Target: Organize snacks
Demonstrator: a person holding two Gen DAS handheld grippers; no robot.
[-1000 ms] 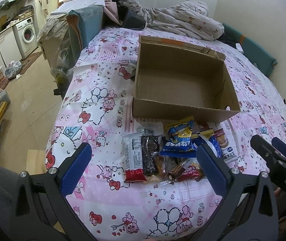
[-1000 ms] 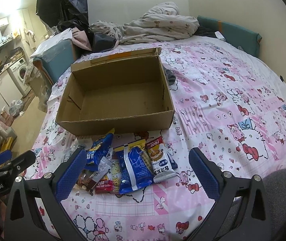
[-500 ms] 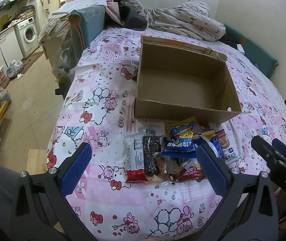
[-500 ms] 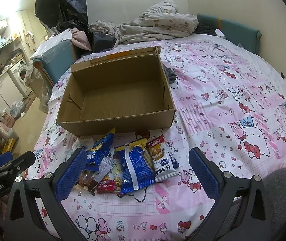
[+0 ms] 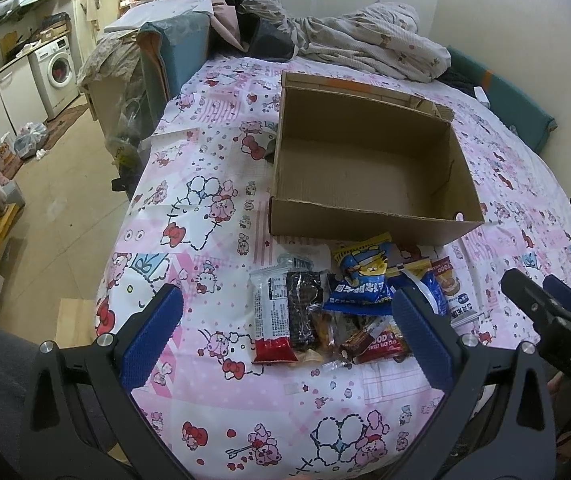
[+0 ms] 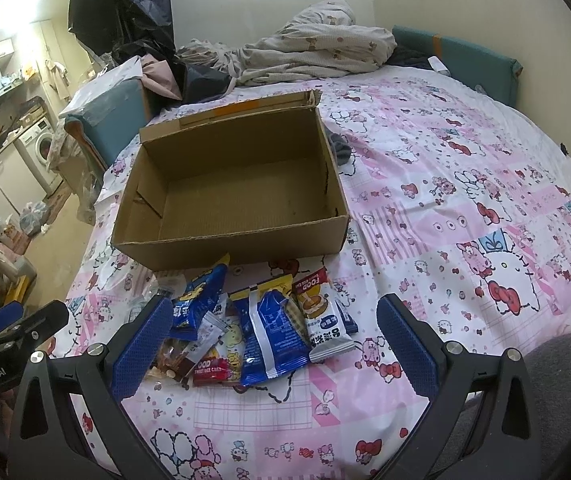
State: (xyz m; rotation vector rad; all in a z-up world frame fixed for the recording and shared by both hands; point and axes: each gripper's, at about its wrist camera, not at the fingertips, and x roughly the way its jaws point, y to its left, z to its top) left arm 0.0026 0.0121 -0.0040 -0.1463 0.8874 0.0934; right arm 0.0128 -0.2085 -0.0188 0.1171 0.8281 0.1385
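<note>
An empty brown cardboard box (image 5: 365, 184) (image 6: 241, 196) lies open on a pink cartoon-print bed. Just in front of it sits a pile of snack packets (image 5: 349, 304) (image 6: 253, 328): a white-and-red bar (image 5: 271, 316), a dark cookie pack (image 5: 305, 308), blue bags (image 6: 269, 332) and a white "FOOD" pack (image 6: 319, 316). My left gripper (image 5: 285, 332) hovers open over the near side of the pile, holding nothing. My right gripper (image 6: 273, 344) also hangs open above the pile, empty. Each gripper shows at the edge of the other's view.
Crumpled bedding (image 6: 317, 52) and clothes lie at the bed's far end, with a teal cushion (image 6: 473, 64) along the wall. Left of the bed are a teal bin (image 5: 177, 56), bare floor (image 5: 57, 208) and a washing machine (image 5: 59, 70). Open bedsheet spreads right of the box.
Both views have shifted slightly; the box and snacks appear marginally lower and closer. The packets have not moved and both grippers stay open.
</note>
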